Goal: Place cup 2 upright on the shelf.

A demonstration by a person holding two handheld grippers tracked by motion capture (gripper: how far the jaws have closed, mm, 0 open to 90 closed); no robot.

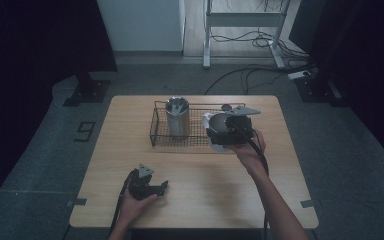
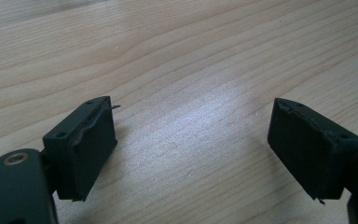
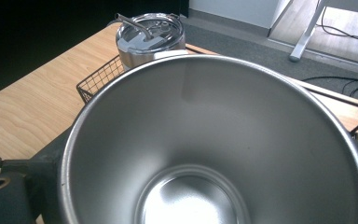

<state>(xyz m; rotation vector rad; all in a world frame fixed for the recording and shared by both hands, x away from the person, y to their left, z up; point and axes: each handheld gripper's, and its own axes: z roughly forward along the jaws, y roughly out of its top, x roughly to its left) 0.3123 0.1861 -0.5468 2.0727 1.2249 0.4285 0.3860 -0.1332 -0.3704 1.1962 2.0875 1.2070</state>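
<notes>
Wooden table point(image 1: 200, 175): wire basket point(image 1: 156, 131) holds lidded steel tumbler point(image 1: 177, 117). Right gripper point(image 1: 219, 131) grips empty steel cup point(image 3: 214, 140); left gripper point(image 2: 191, 144) open, empty.

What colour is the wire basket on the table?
The wire basket is black, with a fine mesh. It shows best in the high view.

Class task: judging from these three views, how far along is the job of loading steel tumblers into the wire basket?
Done: one lidded steel tumbler stands upright in the black wire basket. In hand: the right gripper holds an open, empty steel tumbler at the basket's right end. Left: setting it down and letting go. The left gripper rests open on the wooden table.
</notes>
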